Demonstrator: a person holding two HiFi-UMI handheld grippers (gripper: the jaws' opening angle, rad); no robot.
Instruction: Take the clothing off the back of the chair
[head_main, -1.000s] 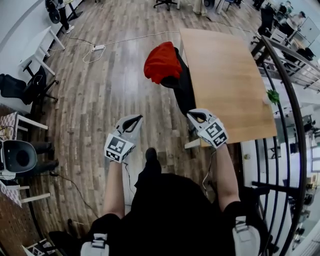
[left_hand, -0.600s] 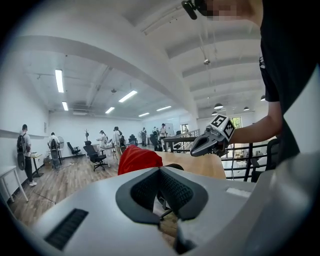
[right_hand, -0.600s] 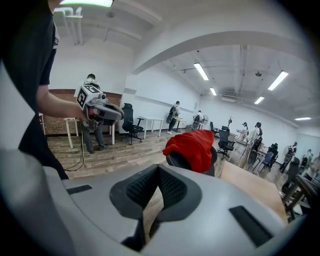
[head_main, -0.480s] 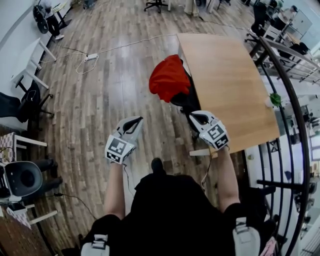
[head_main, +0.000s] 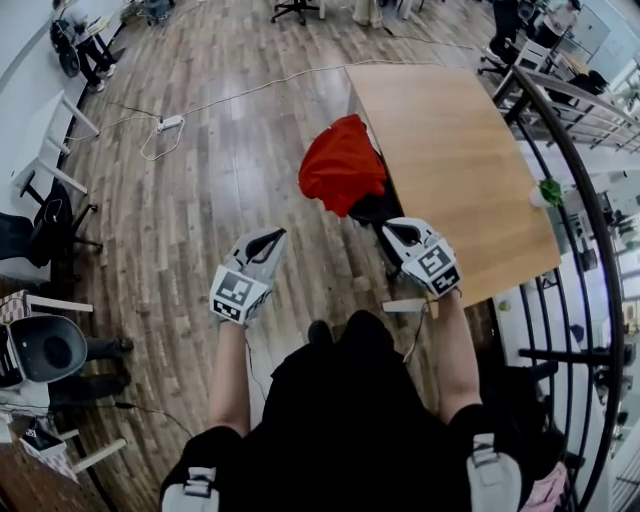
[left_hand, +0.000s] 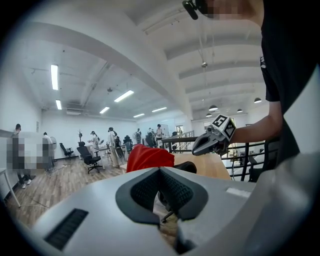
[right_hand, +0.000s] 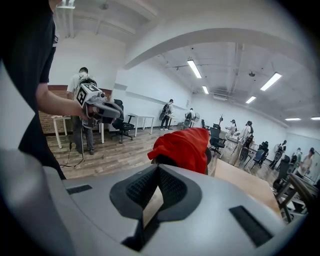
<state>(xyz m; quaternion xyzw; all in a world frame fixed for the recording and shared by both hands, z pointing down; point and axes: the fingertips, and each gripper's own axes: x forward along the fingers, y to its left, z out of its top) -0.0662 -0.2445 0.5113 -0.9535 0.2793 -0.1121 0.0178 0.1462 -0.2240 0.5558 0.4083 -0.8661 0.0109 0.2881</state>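
Nearest, the left gripper (head_main: 263, 242) and the right gripper (head_main: 394, 232) are seen fully closed and empty. Farther off, the red clothing (head_main: 342, 165) is draped over the black chair (head_main: 373, 208), which is mostly hidden, against the left edge of the wooden table (head_main: 470, 170). The clothing is bunched and its long axis cannot be told.

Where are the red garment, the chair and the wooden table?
red garment (head_main: 343, 165), head view, middle of the cloth.
chair (head_main: 372, 208), head view, black part below the garment.
wooden table (head_main: 450, 150), head view, bare top.
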